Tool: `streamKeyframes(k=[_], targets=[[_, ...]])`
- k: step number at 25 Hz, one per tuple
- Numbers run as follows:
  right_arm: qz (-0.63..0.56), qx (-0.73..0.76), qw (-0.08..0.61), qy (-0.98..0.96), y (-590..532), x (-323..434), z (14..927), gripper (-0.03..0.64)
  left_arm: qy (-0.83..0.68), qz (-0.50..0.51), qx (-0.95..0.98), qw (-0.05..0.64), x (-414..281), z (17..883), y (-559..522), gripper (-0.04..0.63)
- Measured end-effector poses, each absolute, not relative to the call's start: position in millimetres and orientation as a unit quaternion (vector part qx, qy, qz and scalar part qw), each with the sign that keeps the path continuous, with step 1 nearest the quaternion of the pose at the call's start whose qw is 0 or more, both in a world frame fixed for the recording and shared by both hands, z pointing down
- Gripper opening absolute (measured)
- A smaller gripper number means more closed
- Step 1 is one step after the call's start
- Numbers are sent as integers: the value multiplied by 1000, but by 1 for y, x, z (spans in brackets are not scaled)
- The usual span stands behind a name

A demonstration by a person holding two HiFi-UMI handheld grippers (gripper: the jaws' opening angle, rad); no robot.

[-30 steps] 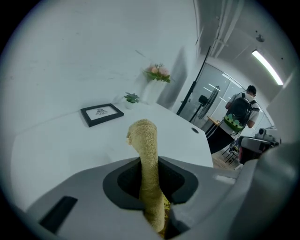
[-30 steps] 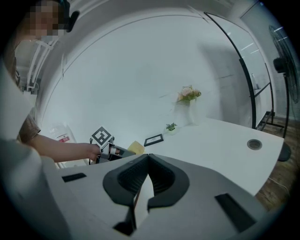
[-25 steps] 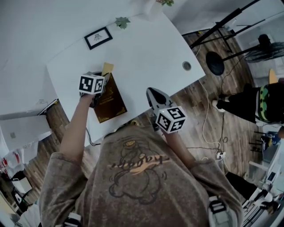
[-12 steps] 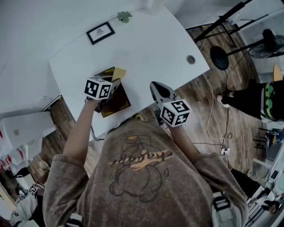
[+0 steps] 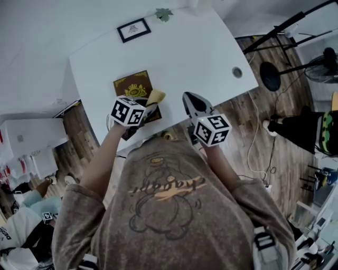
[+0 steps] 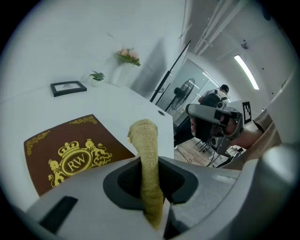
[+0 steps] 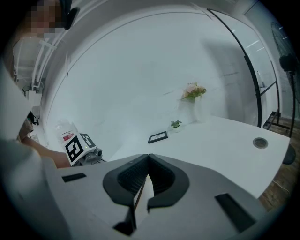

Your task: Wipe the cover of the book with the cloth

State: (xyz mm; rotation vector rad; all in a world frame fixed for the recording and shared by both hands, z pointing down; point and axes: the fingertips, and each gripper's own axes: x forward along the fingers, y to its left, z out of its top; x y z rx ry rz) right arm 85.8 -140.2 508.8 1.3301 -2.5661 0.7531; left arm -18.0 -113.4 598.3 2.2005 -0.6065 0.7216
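A brown book (image 5: 133,87) with a gold crest lies flat near the front edge of the white table (image 5: 185,50); in the left gripper view the book (image 6: 70,157) fills the lower left. My left gripper (image 5: 148,107) is shut on a yellow cloth (image 5: 156,96) at the book's near right corner. The cloth (image 6: 149,154) is pinched between the jaws, and its free end stands up over the book's right edge. My right gripper (image 5: 191,99) hovers just right of the cloth, above the table's front edge. Its jaws (image 7: 147,161) are shut with nothing between them.
A small framed picture (image 5: 133,30) and a little plant (image 5: 163,14) sit at the table's far side, with a vase of flowers (image 7: 193,93) beyond. A round cable hole (image 5: 237,72) is at the right end. Wooden floor, cables and stands lie to the right.
My left gripper has carried the cloth from the book's far end across the cover to its near right corner. The right gripper has kept its place beside it.
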Motion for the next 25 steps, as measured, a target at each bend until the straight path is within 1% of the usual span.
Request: streamKeyframes(k=[9,12,15,18,20,25], targets=[[251,419,82,-869,-137,67,508,2,-223,275,855,378,-15,598,-75,58],[253,411,83,-872,-136,62,510,2,-201,274,848,406,-18,598,-60,58],[253,404,83,-875,-137,55,510,2,-204,242,844,432,-28,588,-59,58],[252,400,82,-878,-137,50,508,2,-232,173,839,461,-48,568,-75,58],[251,398,82,-879,-136,48,507,2,-267,138,832,467,-71,557,-93,58],[250,402,86,-877,-135,53,508,2,-374,111,810,438,-139,544,-149,58]])
